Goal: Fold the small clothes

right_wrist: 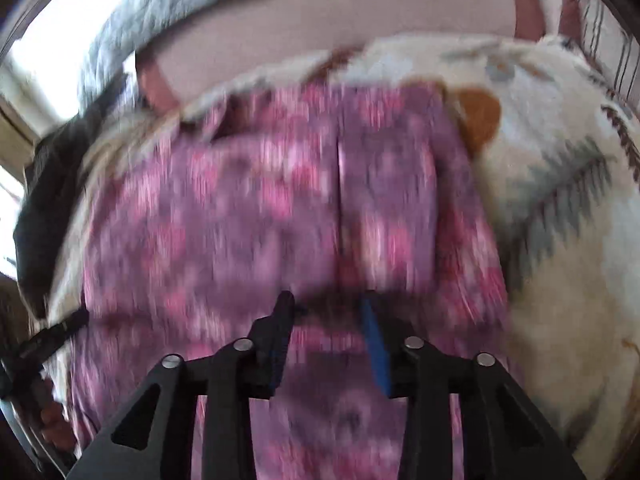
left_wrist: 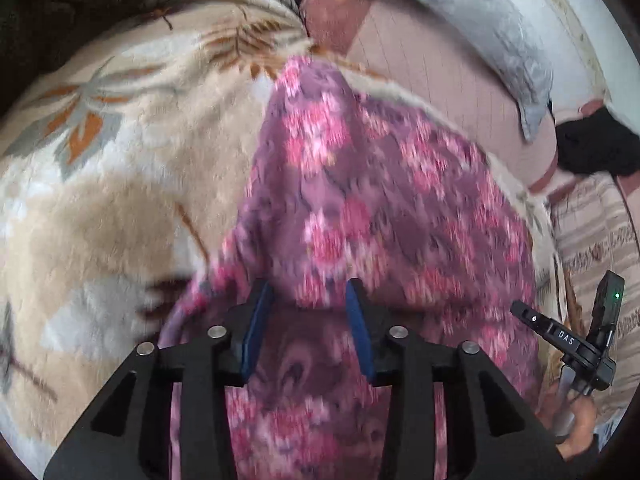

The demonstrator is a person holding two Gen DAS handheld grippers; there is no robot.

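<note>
Spread over a fluffy cream blanket (left_wrist: 120,208) with grey and orange leaf shapes: a purple garment with pink flowers (left_wrist: 360,184), filling the middle of both views and running from 12 o'clock down to 6 o'clock under the black frames. In the right wrist view, same garment (right_wrist: 260,208) with a straight seam down its middle, blanket (right_wrist: 560,220) showing at 3 o'clock. Heavy motion blur throughout, so fine folds unreadable.

Left gripper (left_wrist: 308,292) at 6 o'clock, pointing steeply down at the cloth, blue pads parted with a clear gap; fabric visible between and beneath them, no pinch seen, so released. Right gripper (right_wrist: 326,304) likewise at 6 o'clock in its own view, jaws apart, cloth lying below the gap, not clamped; whether the tips touch the fabric cannot be told through the blur.

At 4 o'clock in the left wrist view, the other device with a small green light, and a hand (left_wrist: 580,420) wrapped on its handle. At 1 o'clock, a pale pink sheet (left_wrist: 440,68) beyond the blanket, and a grey cloth (left_wrist: 500,36) lying along it.
</note>
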